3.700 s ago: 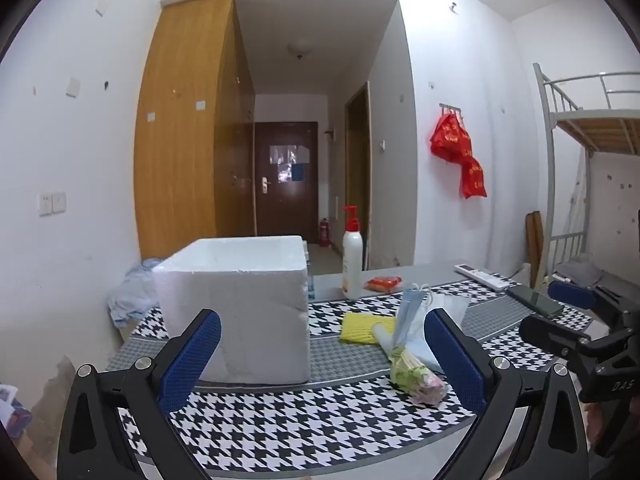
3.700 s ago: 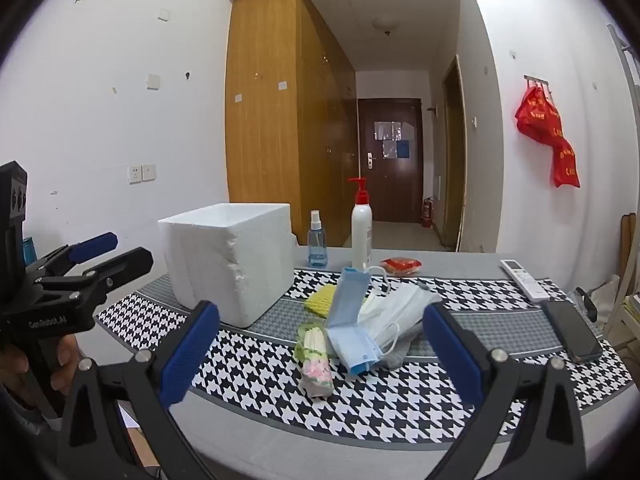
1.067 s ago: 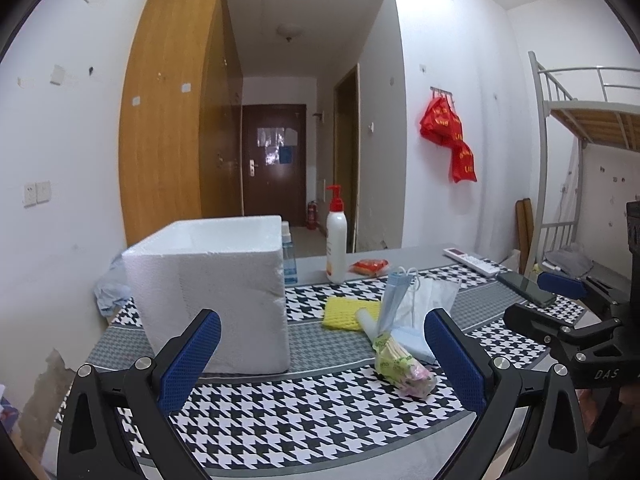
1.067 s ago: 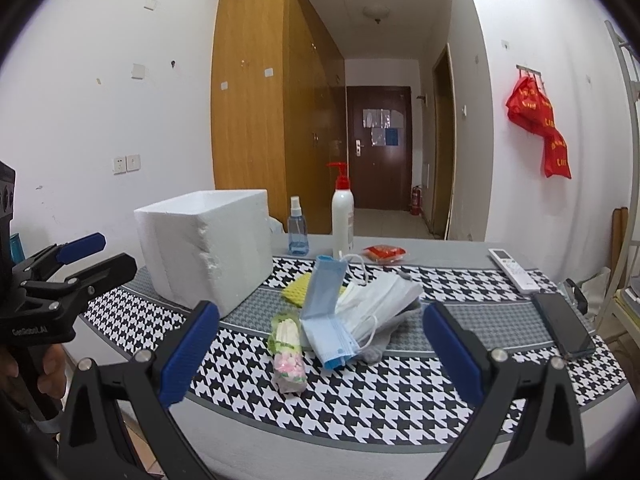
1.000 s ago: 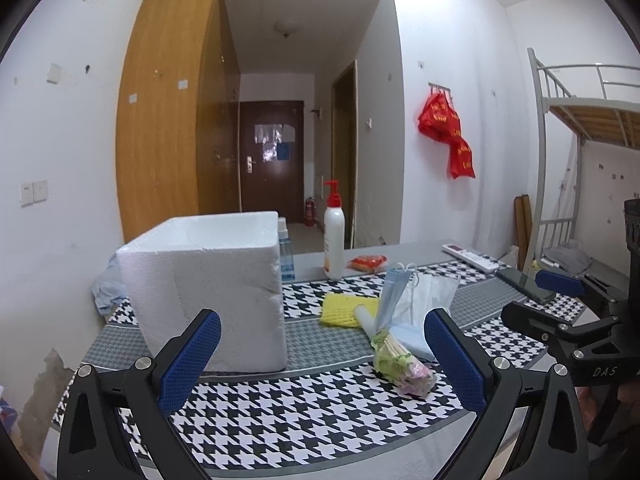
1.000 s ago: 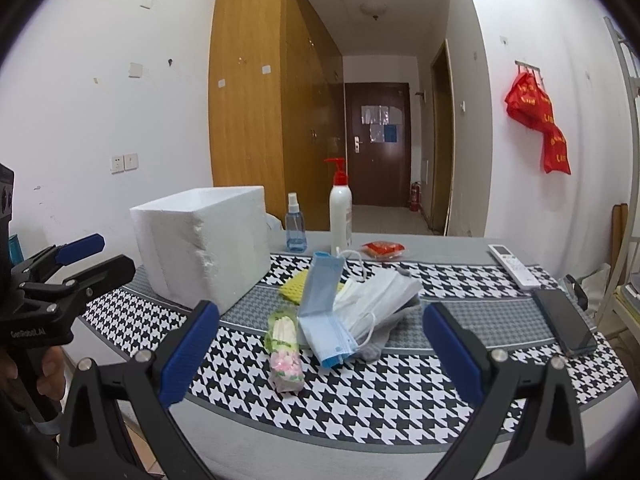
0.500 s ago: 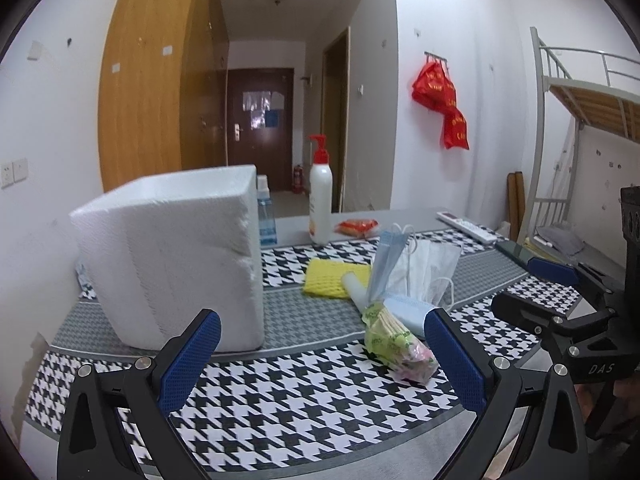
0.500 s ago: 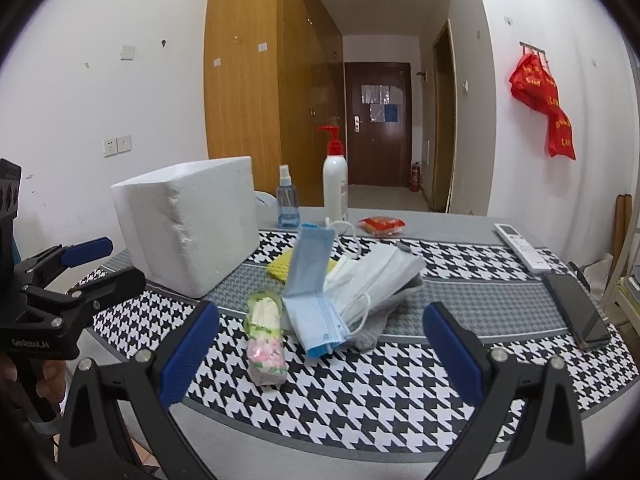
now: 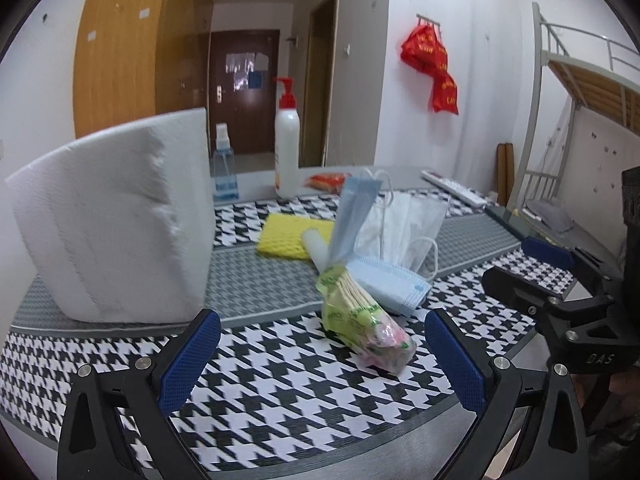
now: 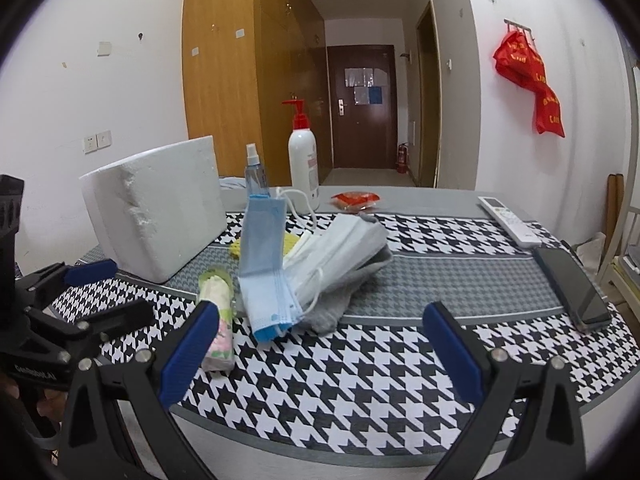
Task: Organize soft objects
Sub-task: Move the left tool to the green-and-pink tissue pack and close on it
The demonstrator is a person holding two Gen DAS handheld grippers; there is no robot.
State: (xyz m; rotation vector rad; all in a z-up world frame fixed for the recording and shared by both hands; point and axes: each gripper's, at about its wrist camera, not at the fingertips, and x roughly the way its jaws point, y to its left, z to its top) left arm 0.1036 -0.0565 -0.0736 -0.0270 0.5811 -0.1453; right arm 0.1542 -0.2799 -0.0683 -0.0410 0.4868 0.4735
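Two wide-open, empty claws, left claw and right claw, just short of tissue pack.

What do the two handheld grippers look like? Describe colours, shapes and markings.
The left gripper and the right gripper have black angular frames, silver bolts and textured blue finger pads. White lettering marks each body; the right's reads "DAS".

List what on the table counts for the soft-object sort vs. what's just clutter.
Job:
tissue pack
blue masks
white masks
grey cloth
yellow cloth
foam box

Clutter:
pump bottle
spray bottle
red packet
remote
phone
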